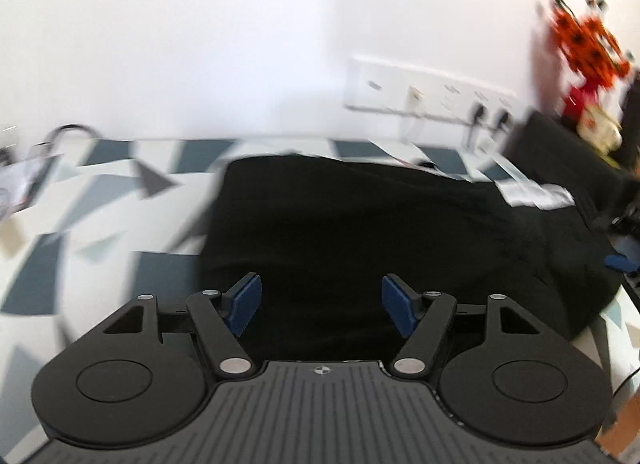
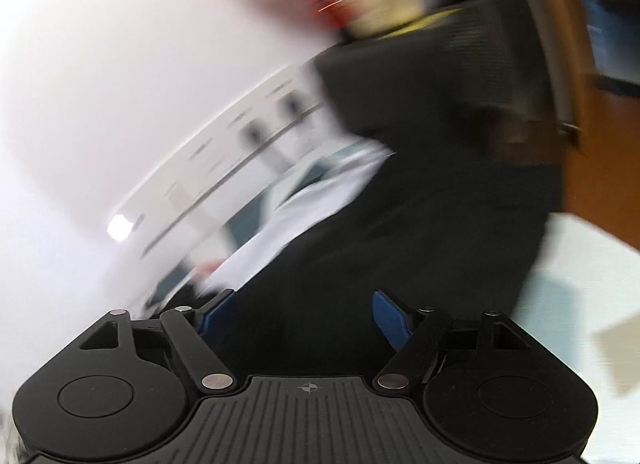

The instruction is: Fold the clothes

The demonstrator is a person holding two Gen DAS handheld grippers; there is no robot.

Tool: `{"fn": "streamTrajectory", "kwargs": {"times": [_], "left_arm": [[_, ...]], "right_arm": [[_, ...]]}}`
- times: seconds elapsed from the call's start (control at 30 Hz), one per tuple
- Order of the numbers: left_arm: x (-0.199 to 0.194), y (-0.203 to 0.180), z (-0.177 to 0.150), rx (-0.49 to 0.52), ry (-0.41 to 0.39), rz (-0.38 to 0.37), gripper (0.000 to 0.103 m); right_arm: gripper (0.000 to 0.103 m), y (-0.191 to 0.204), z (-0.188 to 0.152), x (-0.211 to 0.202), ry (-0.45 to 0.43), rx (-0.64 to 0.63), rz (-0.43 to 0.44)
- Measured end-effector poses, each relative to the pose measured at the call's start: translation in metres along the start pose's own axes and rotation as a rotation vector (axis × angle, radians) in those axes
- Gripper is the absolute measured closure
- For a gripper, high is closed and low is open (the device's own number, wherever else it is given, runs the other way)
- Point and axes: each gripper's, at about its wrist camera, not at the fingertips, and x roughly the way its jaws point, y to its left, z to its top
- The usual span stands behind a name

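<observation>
A black garment (image 1: 360,224) lies folded in a broad heap on the patterned white, grey and blue tablecloth (image 1: 80,224). My left gripper (image 1: 322,306) hovers over its near edge with the blue pads wide apart and nothing between them. In the blurred, tilted right wrist view the same black garment (image 2: 400,244) fills the middle, with a white label or cloth (image 2: 312,200) beside it. My right gripper (image 2: 306,318) stands open above the dark fabric, holding nothing. The other gripper's blue tip (image 1: 618,262) peeks in at the right edge of the left wrist view.
A white socket strip (image 1: 432,96) with plugs runs along the white wall behind the table. Red and orange decorations (image 1: 588,48) stand at the back right on a black box (image 1: 568,144). A clear bag (image 1: 24,180) lies at the far left. A brown wooden surface (image 2: 600,184) shows right.
</observation>
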Motion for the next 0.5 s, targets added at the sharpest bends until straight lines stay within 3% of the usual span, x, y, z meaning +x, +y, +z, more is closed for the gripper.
{"fn": "streamTrajectory", "kwargs": {"times": [0.13, 0.23, 0.27, 0.33, 0.37, 0.43, 0.5], "left_arm": [[0.038, -0.045, 0.001, 0.012, 0.081, -0.038, 0.032], [0.071, -0.060, -0.006, 0.000, 0.165, 0.010, 0.032], [0.078, -0.063, -0.009, -0.014, 0.191, 0.035, 0.031], [0.087, -0.064, -0.012, -0.037, 0.220, 0.076, 0.025], [0.090, -0.066, -0.012, -0.032, 0.230, 0.100, 0.022], [0.096, -0.074, -0.010, 0.010, 0.251, 0.162, 0.008], [0.100, -0.074, -0.009, 0.001, 0.266, 0.197, 0.004]], "right_arm": [[0.030, -0.059, 0.011, -0.016, -0.049, 0.160, -0.037], [0.031, -0.096, 0.012, -0.009, -0.049, 0.205, -0.116], [0.036, -0.109, 0.012, -0.005, -0.048, 0.238, -0.122], [0.047, -0.130, 0.015, 0.003, -0.055, 0.312, -0.086], [0.048, -0.135, 0.017, 0.007, -0.059, 0.336, -0.060], [0.047, -0.142, 0.022, 0.016, -0.066, 0.356, -0.030], [0.047, -0.144, 0.028, 0.028, -0.074, 0.355, -0.013]]}}
